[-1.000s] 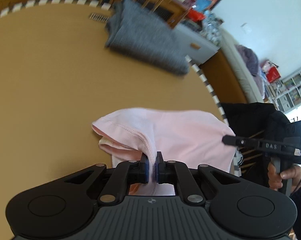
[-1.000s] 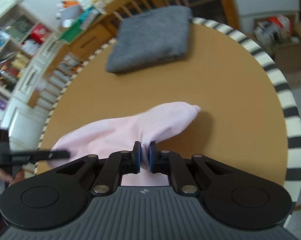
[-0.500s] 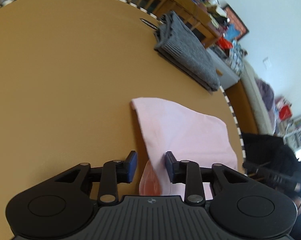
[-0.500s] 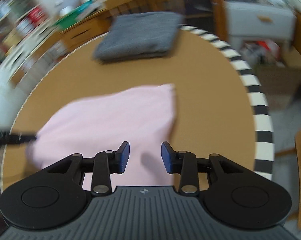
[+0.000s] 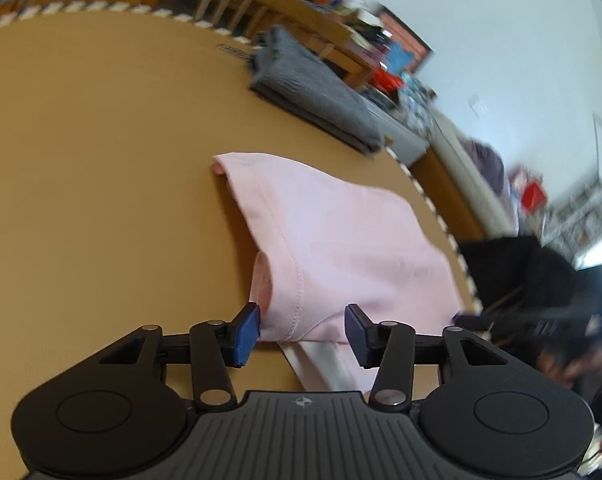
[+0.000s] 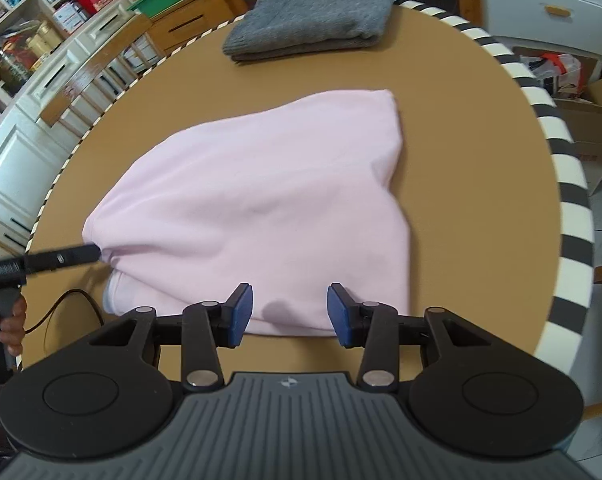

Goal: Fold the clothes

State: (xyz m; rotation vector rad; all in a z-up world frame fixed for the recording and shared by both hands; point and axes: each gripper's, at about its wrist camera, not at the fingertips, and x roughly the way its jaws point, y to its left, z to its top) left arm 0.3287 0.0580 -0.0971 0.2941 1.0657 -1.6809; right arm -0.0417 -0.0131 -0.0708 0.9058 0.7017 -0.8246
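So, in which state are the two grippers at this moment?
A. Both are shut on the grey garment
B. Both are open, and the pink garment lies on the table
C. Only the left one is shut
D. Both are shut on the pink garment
B: the left gripper and the right gripper both show a wide gap between their blue pads, and the pink garment lies folded on the table.

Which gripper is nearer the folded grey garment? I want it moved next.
Neither clearly. Left gripper and right gripper, jaws open, both sit at the pink garment's near edge, opposite the grey garment.
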